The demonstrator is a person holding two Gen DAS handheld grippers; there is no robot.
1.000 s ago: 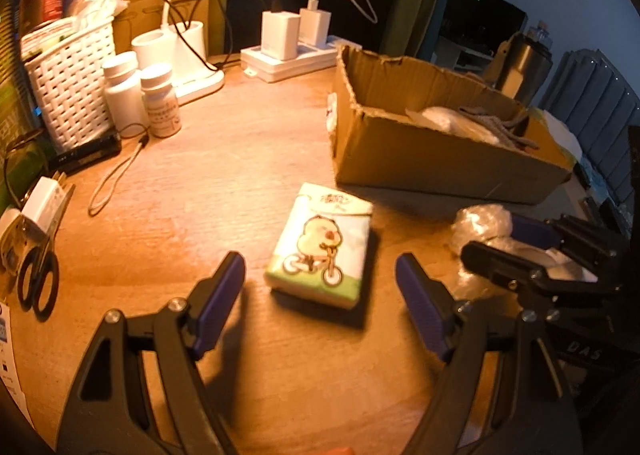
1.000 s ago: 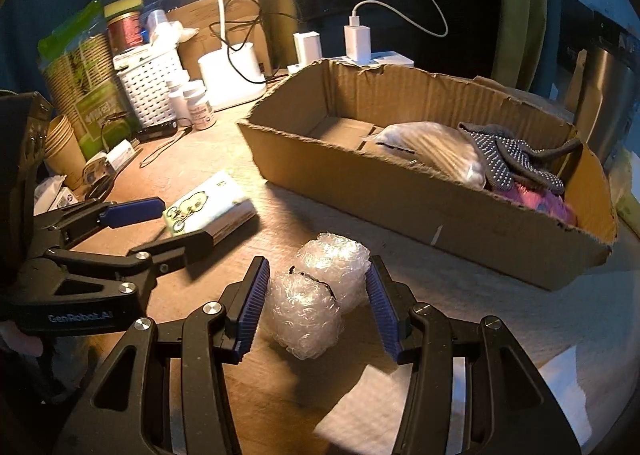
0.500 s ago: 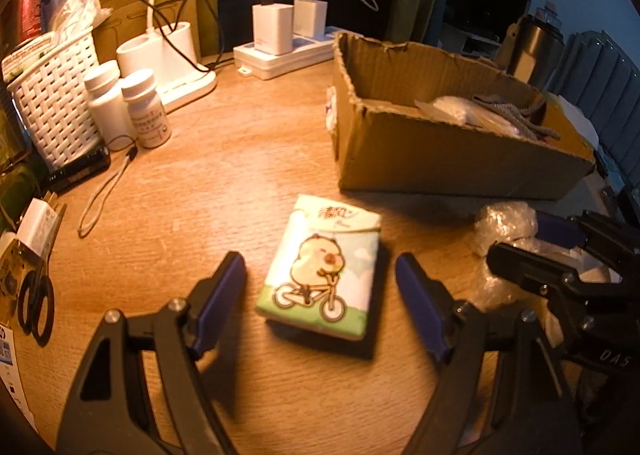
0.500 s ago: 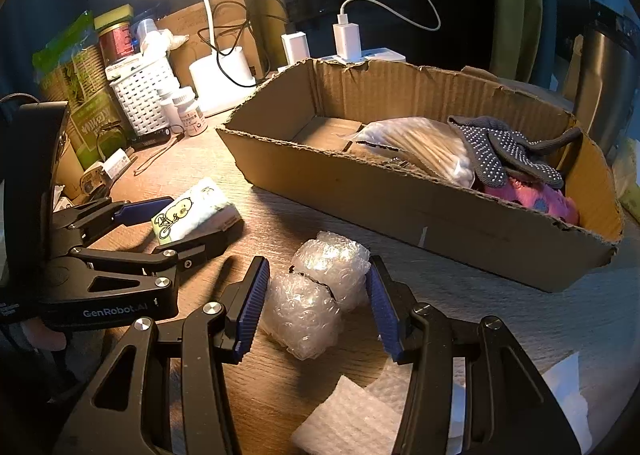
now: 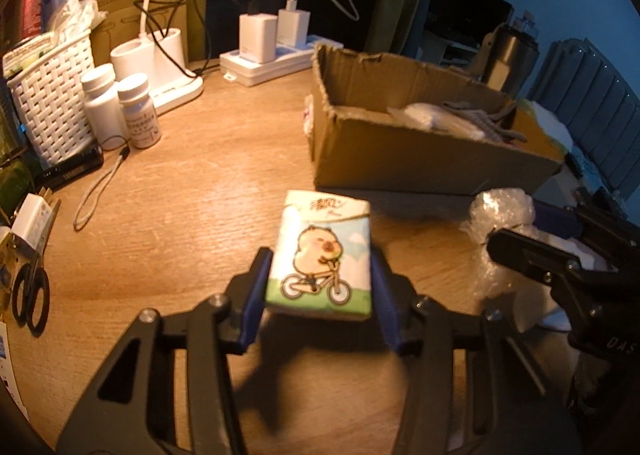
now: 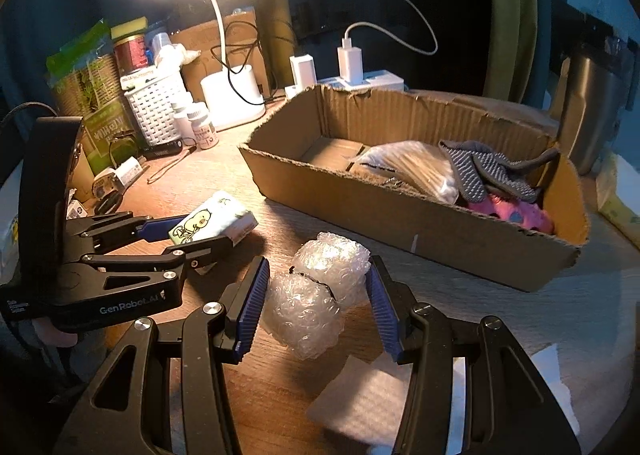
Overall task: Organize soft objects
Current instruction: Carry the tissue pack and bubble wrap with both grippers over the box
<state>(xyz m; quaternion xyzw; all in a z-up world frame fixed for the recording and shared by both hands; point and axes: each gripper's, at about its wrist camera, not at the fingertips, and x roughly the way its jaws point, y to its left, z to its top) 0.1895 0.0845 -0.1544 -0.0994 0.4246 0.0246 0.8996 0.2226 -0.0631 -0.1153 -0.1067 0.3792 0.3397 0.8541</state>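
My left gripper (image 5: 320, 291) is shut on a tissue pack (image 5: 322, 255) printed with a cartoon animal on a bicycle, holding it by its long sides just above the wooden desk. It also shows in the right wrist view (image 6: 212, 221). My right gripper (image 6: 316, 299) is shut on a bubble wrap roll (image 6: 316, 295), its blue pads touching both sides. The roll also shows in the left wrist view (image 5: 500, 223). The cardboard box (image 6: 400, 215) behind holds a plastic bag, a grey dotted glove (image 6: 480, 171) and something pink.
A white foam sheet (image 6: 360, 403) lies under my right gripper. At the left stand a white basket (image 5: 48, 95), two pill bottles (image 5: 124, 107), a lamp base (image 5: 160, 59), a power strip (image 5: 276, 55), scissors (image 5: 30, 295) and a lanyard.
My left gripper has closed from wide open onto the tissue pack and lifted it slightly. My right gripper has stayed around the bubble wrap roll.
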